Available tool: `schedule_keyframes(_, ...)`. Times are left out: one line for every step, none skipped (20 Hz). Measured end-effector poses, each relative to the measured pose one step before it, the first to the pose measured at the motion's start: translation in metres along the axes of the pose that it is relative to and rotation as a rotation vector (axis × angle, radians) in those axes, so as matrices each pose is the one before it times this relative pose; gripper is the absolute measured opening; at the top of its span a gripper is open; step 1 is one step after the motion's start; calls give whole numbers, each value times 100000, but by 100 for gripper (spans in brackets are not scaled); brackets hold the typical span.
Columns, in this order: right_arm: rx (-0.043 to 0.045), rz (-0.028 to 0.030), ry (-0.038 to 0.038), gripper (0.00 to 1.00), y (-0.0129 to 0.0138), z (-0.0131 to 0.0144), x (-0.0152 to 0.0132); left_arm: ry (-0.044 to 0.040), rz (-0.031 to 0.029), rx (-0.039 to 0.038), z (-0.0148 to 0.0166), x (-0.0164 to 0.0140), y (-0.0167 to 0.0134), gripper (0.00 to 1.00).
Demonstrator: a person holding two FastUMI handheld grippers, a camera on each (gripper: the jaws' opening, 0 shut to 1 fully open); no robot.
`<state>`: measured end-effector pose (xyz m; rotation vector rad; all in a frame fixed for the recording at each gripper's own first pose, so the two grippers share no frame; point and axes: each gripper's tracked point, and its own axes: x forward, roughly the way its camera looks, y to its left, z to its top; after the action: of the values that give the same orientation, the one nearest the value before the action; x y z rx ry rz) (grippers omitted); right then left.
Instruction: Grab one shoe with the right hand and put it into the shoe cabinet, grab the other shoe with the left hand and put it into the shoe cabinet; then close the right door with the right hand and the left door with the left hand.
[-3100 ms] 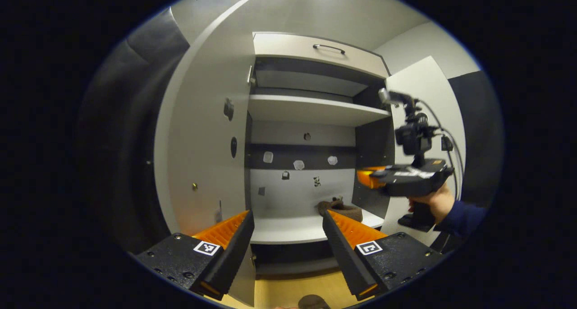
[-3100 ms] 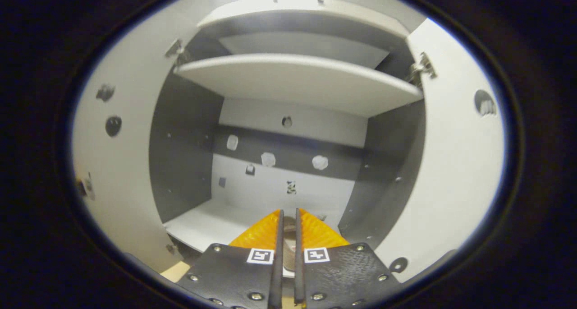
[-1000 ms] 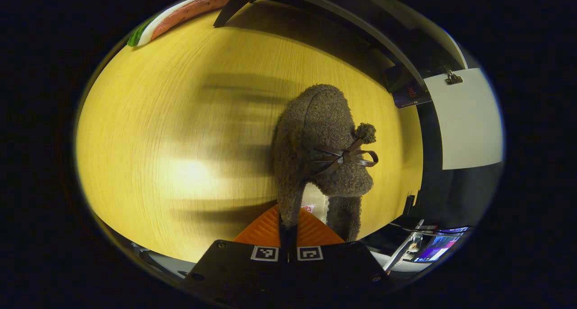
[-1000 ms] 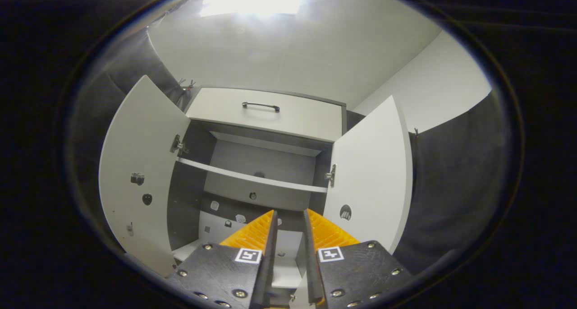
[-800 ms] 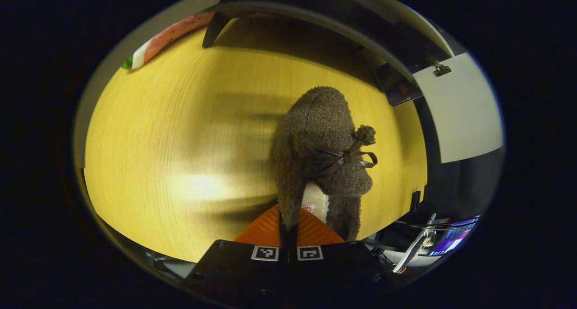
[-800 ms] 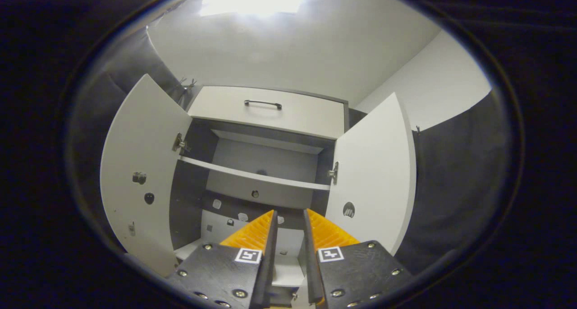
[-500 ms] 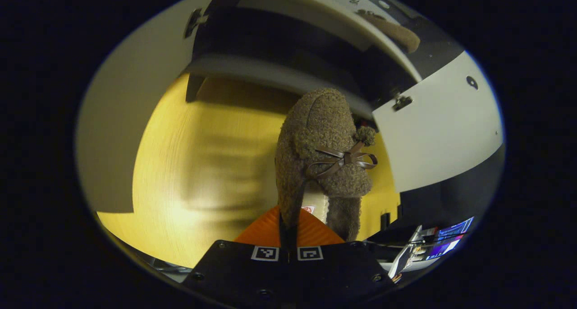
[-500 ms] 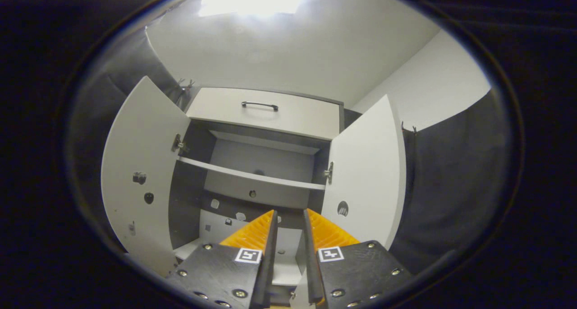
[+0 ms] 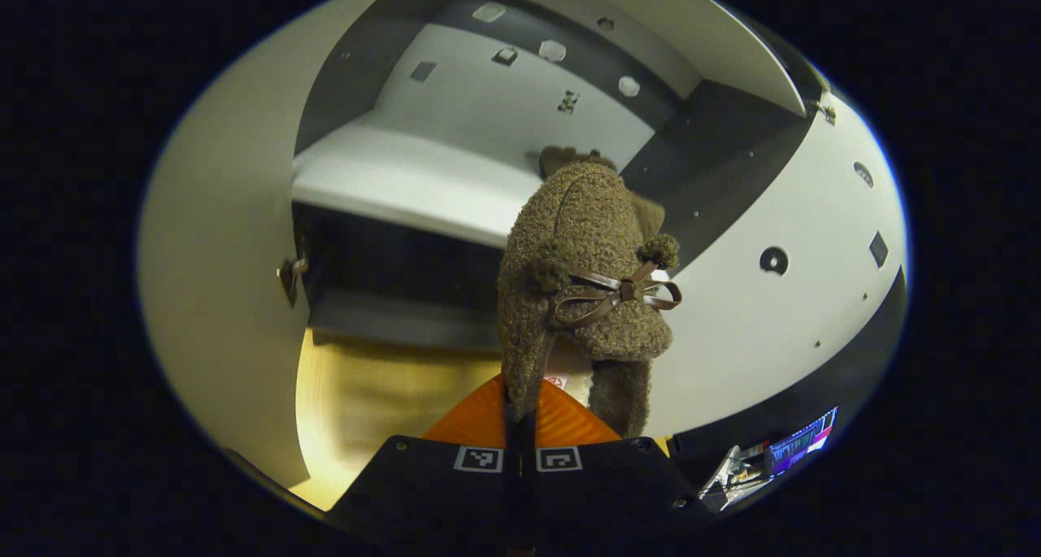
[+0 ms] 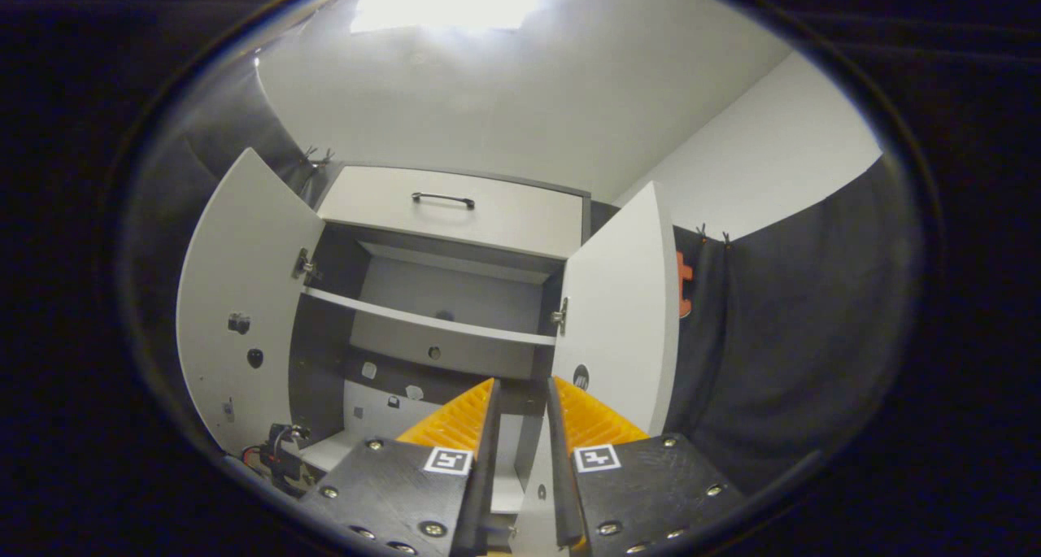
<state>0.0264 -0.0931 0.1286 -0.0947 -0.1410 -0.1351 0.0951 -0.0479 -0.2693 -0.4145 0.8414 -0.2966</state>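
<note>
My left gripper is shut on the heel rim of a fuzzy brown shoe with a bow, held above the floor in front of the shoe cabinet's white lower shelf. A second brown shoe lies on that shelf at the back right, mostly hidden behind the held one. In the right gripper view, my right gripper hangs back from the cabinet, its fingers a little apart with nothing between them. Both doors stand open: the left door and the right door.
A drawer with a dark handle tops the cabinet, and an upper shelf crosses it. Wooden floor lies below the cabinet. A lit screen sits low right. Dark gear with wires pokes in by the left door.
My left gripper shut on the second shoe, lifted it off the floor and swung it up toward the lower shelf. My right gripper let go of the first shoe and drew back.
</note>
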Motion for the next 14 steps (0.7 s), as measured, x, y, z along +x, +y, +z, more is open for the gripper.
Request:
schedule_keyframes(-83, -976, -214, 31, -378, -16, 21, -2093, 164, 411, 1815, 492, -185, 1)
schedule_keyframes(-147, -978, -188, 31, -410, 47, -56, -2136, 650, 421, 1217, 550, -180, 1)
schedule_keyframes(-290, -968, -155, 31, -487, 37, -74, -2326, 760, 692, 1483, 786, -46, 1)
schedule_keyframes(-363, -984, -212, 31, -424, 13, -43, -1838, 1006, 708, 1052, 840, -169, 1)
schedule_keyframes(-427, -1123, -49, 31, -512, -31, -10, -1621, 1208, 816, 1204, 780, 203, 1)
schedule_keyframes(-373, -856, -151, 31, -411, 74, -65, -1144, 1386, 577, 1088, 653, 560, 1)
schedule_keyframes(-545, -1144, 112, 31, -471, -75, 37, -1129, 1011, 246, 879, 492, 52, 1)
schedule_keyframes(-582, -1478, 423, 31, -522, -144, -84, -766, 726, -566, 674, 498, 131, 1)
schedule_keyframes(-360, -940, 231, 31, -381, -96, -2, -1049, 293, -595, 940, 426, 12, 1)
schedule_keyframes(-133, -375, 168, 31, -261, 0, -1, -803, 691, -8, 567, 453, 14, 1)
schedule_keyframes(-94, -335, 256, 31, -73, -171, 46, -919, 918, 822, 753, 640, 145, 1)
schedule_keyframes(-209, -604, 720, 31, -77, -139, 80, -529, 1186, 418, 471, 548, 355, 1)
schedule_keyframes(-98, -335, 808, 31, -164, -209, 4, 621, 1027, 377, 251, 522, 286, 1)
schedule_keyframes(-237, -234, 637, 31, -112, -135, -13, 853, 1054, 86, 15, 292, 57, 1)
